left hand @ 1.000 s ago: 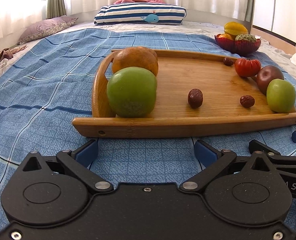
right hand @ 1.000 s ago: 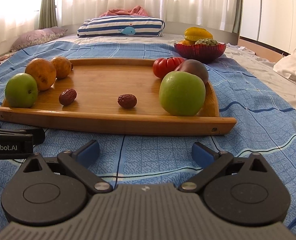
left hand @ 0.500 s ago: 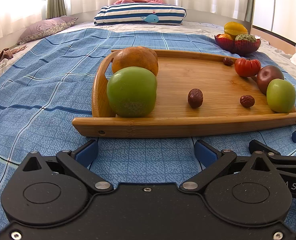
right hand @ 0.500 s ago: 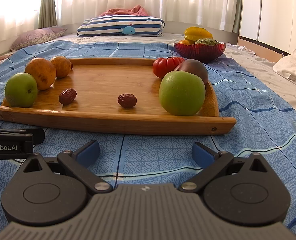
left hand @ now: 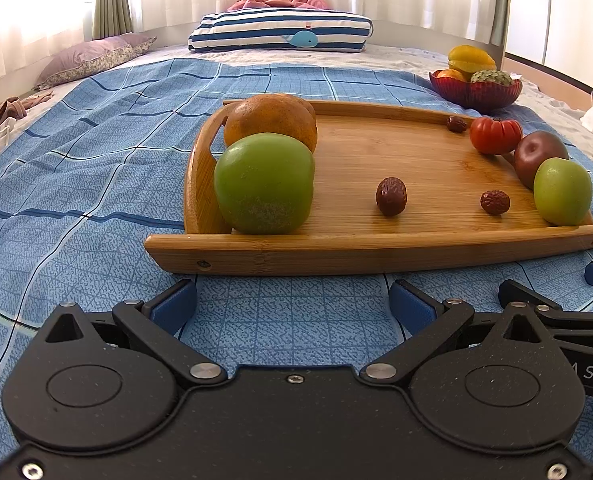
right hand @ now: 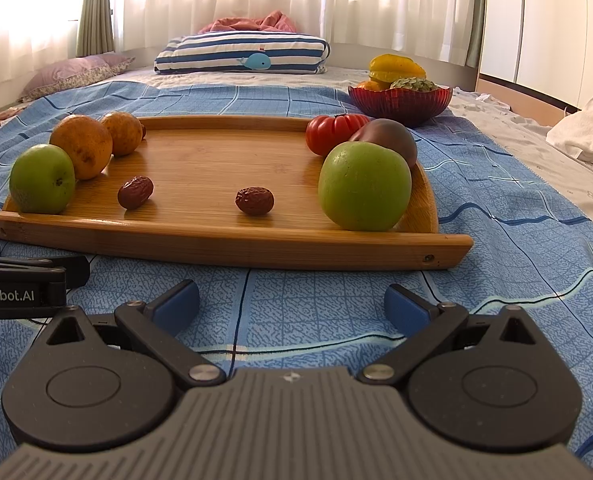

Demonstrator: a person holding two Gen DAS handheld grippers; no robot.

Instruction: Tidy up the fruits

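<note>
Wooden tray point(right hand: 216, 236) on blue bedspread point(right hand: 516, 240), bed; left end: green apple point(right hand: 42, 178), two orange fruits point(right hand: 81, 152); middle: two red dates point(right hand: 254, 201); right end: second green apple point(right hand: 364, 186), dark plum point(right hand: 392, 138), tomato point(right hand: 332, 132); red bowl point(right hand: 400, 100) of fruit beyond; left tool point(left hand: 292, 304) spread, empty, before tray; right tool point(right hand: 292, 304) likewise spread, empty.

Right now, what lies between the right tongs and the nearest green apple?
Only bare blue bedspread and the tray's front rim separate right tongs from apple, right wrist view.
</note>
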